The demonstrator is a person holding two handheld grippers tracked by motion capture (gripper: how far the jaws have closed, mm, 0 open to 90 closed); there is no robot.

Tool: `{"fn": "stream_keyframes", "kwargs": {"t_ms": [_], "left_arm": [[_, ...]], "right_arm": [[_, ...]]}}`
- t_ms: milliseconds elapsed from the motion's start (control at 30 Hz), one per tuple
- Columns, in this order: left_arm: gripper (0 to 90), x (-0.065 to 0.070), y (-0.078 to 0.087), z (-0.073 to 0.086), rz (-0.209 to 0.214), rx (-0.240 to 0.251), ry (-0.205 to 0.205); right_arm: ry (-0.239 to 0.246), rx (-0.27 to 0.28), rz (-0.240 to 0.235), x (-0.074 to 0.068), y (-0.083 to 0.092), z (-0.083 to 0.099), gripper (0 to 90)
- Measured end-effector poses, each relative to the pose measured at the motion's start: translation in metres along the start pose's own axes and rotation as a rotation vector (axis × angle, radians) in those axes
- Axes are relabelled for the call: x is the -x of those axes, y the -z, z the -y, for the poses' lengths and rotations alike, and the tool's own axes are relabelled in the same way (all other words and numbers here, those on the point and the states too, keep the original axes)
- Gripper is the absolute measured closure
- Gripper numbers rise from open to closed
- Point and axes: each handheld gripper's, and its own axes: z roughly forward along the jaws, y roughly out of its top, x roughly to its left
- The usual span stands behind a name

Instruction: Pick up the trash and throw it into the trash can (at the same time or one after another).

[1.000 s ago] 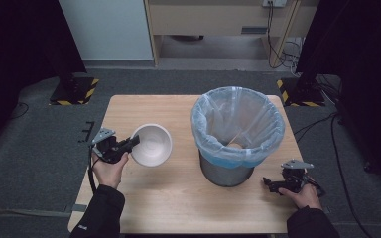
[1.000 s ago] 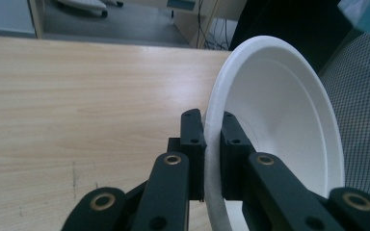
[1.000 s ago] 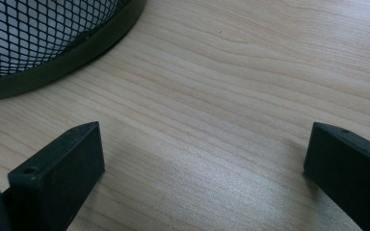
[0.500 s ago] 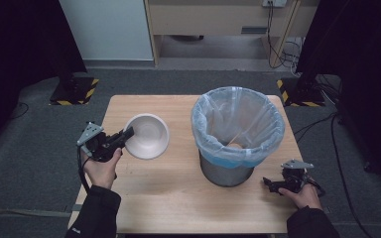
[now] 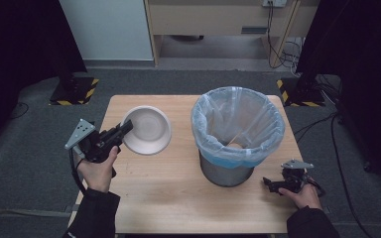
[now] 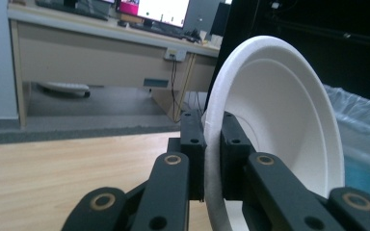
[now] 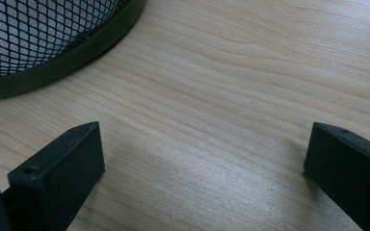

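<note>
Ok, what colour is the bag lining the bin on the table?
Light blue and see-through; the bag lining the mesh bin shows best in the high view.

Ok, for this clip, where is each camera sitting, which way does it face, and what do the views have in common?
High view: above the person's side, looking forward and down on the table, bowl and bin; both forearms, left hand-held gripper and right hand-held gripper show.
Left gripper view: rides the left hand-held gripper, looking along its jaws, shut on the bowl's rim, across the table toward a desk.
Right gripper view: rides the right hand-held gripper, looking down at the tabletop; jaws apart.
Shared: all three show the bin and the table.
</note>
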Motion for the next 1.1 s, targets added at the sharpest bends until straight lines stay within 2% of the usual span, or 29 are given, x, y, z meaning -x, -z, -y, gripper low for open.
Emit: {"fn": "stream_keyframes", "kwargs": {"t_ms": [367,633,833,1100], "left_arm": [[83.2,0.023,0.011,-0.018,0.053,0.087,-0.048],[83.2,0.028,0.02,-0.035,0.064,0.147,-0.067],[83.2,0.035,0.018,-0.047,0.081,0.188,-0.077],[83.2,0.05,0.004,-0.069,0.101,0.218,-0.097]], "right_arm": [[0.0,0.0,0.0,0.0,0.0,0.0,0.8],[-0.002,0.0,0.0,0.0,0.0,0.0,0.7],[0.0,0.0,0.001,0.0,0.0,0.0,0.8],[-0.001,0.0,0.001,0.0,0.0,0.0,0.8]]}}
